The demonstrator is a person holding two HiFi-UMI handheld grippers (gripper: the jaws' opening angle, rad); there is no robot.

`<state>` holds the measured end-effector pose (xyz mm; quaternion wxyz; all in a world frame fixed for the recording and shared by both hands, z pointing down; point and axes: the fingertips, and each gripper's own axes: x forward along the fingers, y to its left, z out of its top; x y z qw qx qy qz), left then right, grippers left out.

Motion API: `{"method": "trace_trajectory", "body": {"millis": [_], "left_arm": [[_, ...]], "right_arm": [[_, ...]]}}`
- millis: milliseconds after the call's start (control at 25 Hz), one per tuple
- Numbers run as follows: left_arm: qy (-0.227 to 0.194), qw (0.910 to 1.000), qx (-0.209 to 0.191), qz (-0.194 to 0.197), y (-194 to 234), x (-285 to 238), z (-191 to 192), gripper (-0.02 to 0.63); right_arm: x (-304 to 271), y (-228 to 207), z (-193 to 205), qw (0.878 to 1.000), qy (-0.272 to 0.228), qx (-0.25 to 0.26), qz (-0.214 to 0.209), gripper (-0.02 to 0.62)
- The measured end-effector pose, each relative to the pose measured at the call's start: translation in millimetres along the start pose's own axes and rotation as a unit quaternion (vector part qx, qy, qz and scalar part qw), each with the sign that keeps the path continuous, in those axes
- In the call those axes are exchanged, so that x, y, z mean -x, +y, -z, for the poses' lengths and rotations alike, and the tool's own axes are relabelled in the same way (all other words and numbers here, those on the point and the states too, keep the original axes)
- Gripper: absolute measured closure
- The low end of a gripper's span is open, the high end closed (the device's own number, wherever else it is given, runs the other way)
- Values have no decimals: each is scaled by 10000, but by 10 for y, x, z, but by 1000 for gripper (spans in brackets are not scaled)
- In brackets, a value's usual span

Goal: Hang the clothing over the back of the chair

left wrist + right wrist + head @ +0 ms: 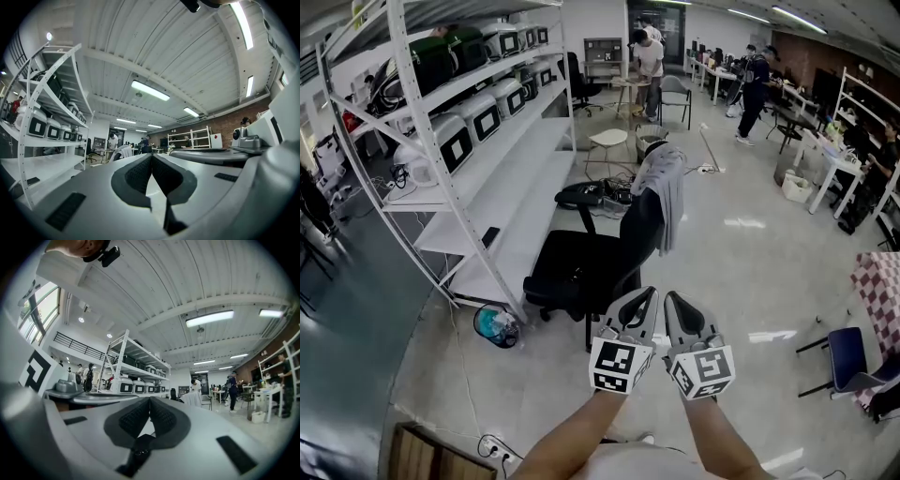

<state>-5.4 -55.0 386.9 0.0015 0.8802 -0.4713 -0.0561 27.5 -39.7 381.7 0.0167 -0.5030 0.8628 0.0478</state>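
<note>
A grey garment (pixel 664 184) hangs draped over the back of a black office chair (pixel 586 267) in the middle of the floor. It shows far off as a pale shape, the garment (pixel 120 152), past my left jaws, and as the garment (pixel 192 399) past my right jaws. Both grippers sit side by side below the chair in the head view, a short way back from it. My left gripper (pixel 651 294) is shut with nothing between its pads. The right gripper (pixel 669 298) is shut and empty too.
A tall white shelf rack (pixel 478 141) with boxed appliances runs along the left. A blue bucket (pixel 496 325) lies by its foot, near the chair's base. A white stool (pixel 608 139) stands behind the chair. People stand at desks far back. A blue chair (pixel 848 361) sits at right.
</note>
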Motion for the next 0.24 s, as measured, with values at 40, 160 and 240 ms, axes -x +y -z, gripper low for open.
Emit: {"method": "trace_trajectory", "body": {"millis": [40, 160, 240], "left_arm": [[-7, 10000, -5, -2, 8, -9, -6, 598], [-35, 10000, -25, -5, 24, -24, -30, 598], [-49, 10000, -40, -8, 32, -28, -41, 598]], "right_arm": [[-11, 1, -1, 10000, -4, 1, -8, 578], [-29, -4, -2, 10000, -6, 13, -9, 578], [-40, -7, -3, 10000, -6, 26, -11, 578]]}}
